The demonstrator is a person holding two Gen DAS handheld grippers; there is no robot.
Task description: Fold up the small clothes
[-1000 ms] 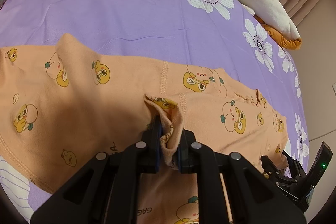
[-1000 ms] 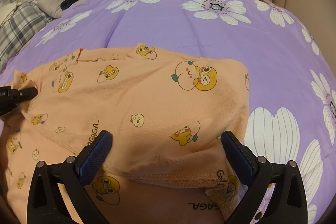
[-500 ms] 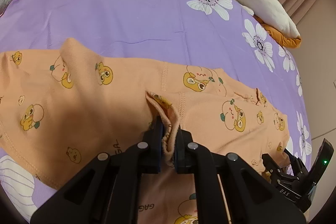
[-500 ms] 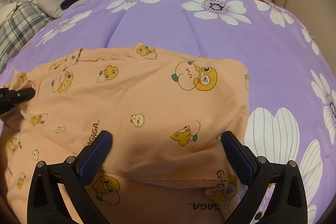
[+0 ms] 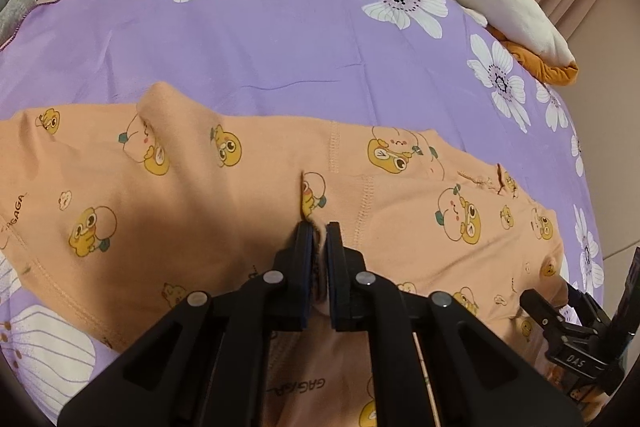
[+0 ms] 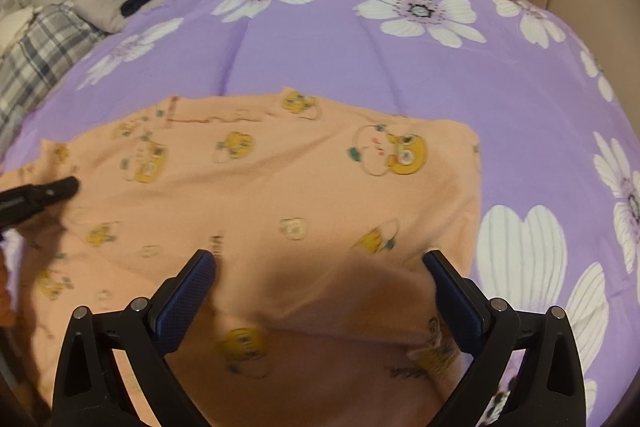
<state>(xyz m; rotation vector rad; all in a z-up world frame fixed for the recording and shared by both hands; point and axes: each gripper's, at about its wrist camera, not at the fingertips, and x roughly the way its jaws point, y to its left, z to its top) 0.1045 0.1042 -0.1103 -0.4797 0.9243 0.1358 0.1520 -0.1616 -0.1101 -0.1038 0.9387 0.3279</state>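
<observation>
garment: peach duck-print top (image 5: 248, 211) flat on purple bedspread (image 5: 280, 39) | left hand-held gripper (image 5: 318, 259): pinching a raised fold (anchor for folding) | right hand-held gripper (image 6: 320, 301): wide, just been narrowing, straddling hem ungripped

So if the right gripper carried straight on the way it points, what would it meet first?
Most likely the peach duck-print cotton garment spread on the purple flowered bedcover: the open right gripper angles down at it with fabric between the fingers. Depth is hard to judge.
</observation>
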